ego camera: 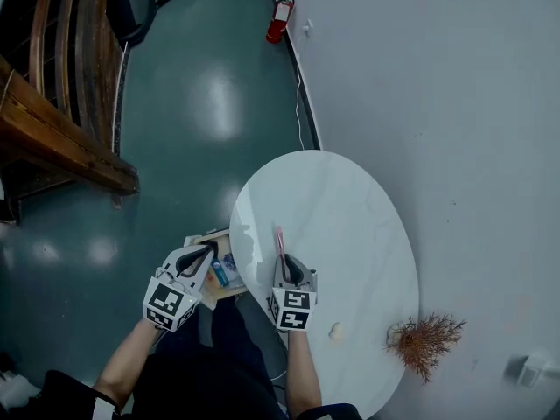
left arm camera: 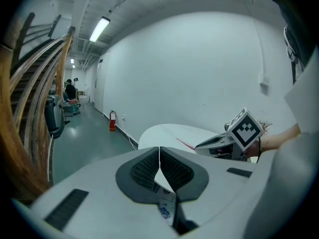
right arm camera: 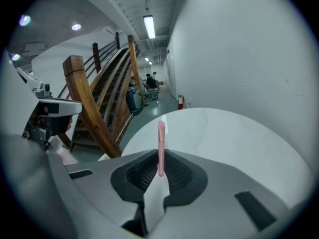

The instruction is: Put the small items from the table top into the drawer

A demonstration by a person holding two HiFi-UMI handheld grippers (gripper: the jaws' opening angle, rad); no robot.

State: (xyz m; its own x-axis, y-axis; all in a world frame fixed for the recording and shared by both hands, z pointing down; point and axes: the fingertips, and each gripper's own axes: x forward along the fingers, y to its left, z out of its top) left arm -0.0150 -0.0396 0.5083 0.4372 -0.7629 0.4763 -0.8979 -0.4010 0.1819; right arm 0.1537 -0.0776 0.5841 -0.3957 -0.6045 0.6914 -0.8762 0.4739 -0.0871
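Note:
My right gripper point(ego camera: 282, 259) is above the near left part of the white oval table point(ego camera: 350, 217) and is shut on a thin pink pen point(ego camera: 280, 237). In the right gripper view the pen point(right arm camera: 161, 136) stands straight out between the pads point(right arm camera: 174, 171). My left gripper point(ego camera: 208, 248) hangs over the open wooden drawer point(ego camera: 199, 237) at the table's left edge. Its jaws point(left arm camera: 159, 153) are shut with nothing between them. A blue item point(ego camera: 219, 274) lies in the drawer. A small cream item point(ego camera: 335, 331) rests on the table near the front edge.
A dried brown plant point(ego camera: 426, 339) sits at the table's front right edge. A wooden staircase point(ego camera: 61, 129) rises at the left across the green floor. A red fire extinguisher point(ego camera: 279, 20) stands by the white wall, and a cable runs down to the table.

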